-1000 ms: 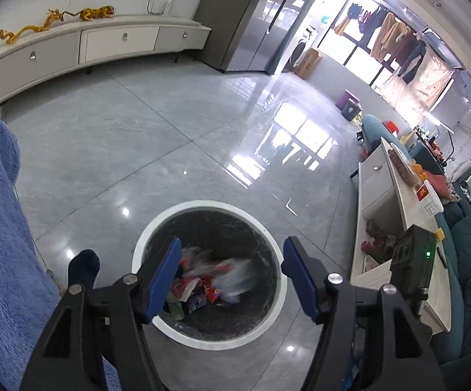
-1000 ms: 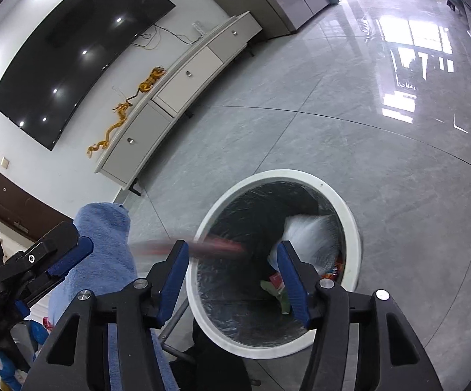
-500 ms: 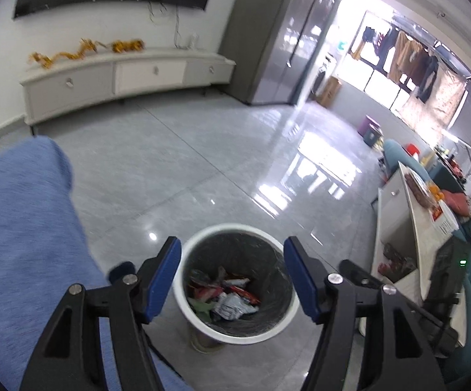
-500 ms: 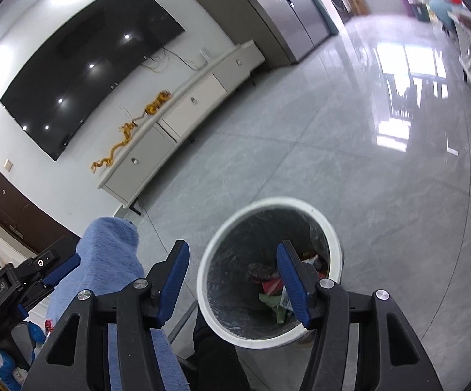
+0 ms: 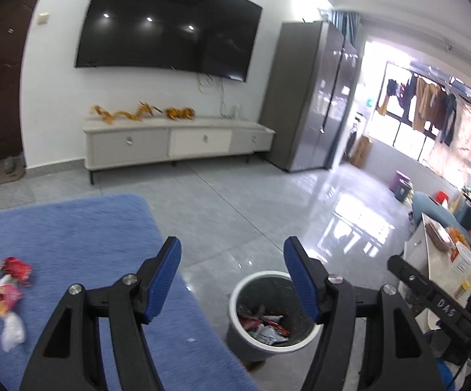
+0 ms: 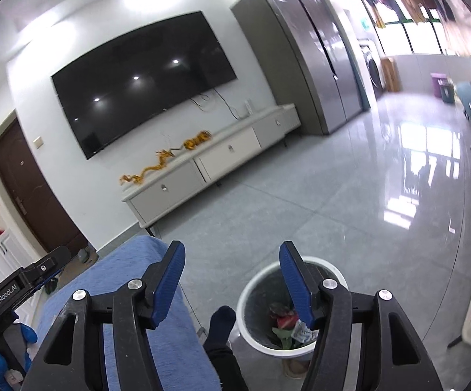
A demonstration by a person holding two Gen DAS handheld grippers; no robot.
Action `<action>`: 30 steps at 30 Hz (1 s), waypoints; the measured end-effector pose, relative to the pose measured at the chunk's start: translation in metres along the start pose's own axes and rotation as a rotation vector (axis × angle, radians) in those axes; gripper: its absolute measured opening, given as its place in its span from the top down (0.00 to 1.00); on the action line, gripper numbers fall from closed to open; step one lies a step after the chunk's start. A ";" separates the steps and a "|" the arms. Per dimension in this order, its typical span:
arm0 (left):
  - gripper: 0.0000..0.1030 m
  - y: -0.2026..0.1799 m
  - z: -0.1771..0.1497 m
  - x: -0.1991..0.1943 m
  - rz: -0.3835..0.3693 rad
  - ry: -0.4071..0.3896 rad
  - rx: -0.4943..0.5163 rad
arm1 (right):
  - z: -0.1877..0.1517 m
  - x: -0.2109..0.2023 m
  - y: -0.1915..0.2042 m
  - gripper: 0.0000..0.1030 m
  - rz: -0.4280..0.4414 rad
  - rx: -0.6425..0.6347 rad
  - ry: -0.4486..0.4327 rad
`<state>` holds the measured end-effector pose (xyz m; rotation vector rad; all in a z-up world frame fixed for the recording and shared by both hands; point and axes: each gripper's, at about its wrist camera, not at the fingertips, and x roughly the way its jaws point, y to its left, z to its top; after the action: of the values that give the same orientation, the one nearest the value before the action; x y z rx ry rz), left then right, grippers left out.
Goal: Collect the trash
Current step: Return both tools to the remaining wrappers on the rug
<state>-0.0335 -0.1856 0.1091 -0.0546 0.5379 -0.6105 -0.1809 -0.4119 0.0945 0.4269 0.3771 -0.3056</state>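
A round white-rimmed trash bin [image 5: 239, 299] with a grey liner stands on the floor, holding several wrappers [image 5: 265, 324]. It also shows in the right wrist view [image 6: 251, 293]. My left gripper [image 5: 232, 280] is open and empty, raised above the blue surface [image 5: 72, 238] and the bin. Red and white wrappers [image 5: 7, 280] lie on the blue surface at the far left. My right gripper [image 6: 230, 280] is open and empty, high above the bin's left side.
A white TV cabinet [image 5: 176, 143] with a gold dragon ornament stands under a wall TV [image 5: 167, 22]. A grey fridge [image 5: 313, 97] is to the right. A low white table [image 5: 441, 260] and teal sofa are at far right. A socked foot [image 6: 220, 321] is beside the bin.
Both grippers have lifted up and away from the bin and tilted toward the room. The bin now looks smaller and lower. The wrappers on the blue surface have come into the left view.
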 end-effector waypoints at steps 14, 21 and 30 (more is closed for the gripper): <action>0.36 0.056 -0.027 -0.100 0.222 -0.114 -0.051 | -0.020 -0.040 0.075 0.36 0.100 -0.126 -0.074; 0.36 0.075 -0.041 -0.142 0.338 -0.171 -0.067 | -0.032 -0.055 0.093 0.32 0.122 -0.159 -0.084; 0.33 0.081 -0.051 -0.171 0.391 -0.209 -0.078 | -0.049 -0.063 0.120 0.24 0.124 -0.236 -0.079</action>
<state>-0.1334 -0.0178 0.1276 -0.0832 0.3554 -0.1988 -0.2074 -0.2725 0.1209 0.2045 0.3037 -0.1542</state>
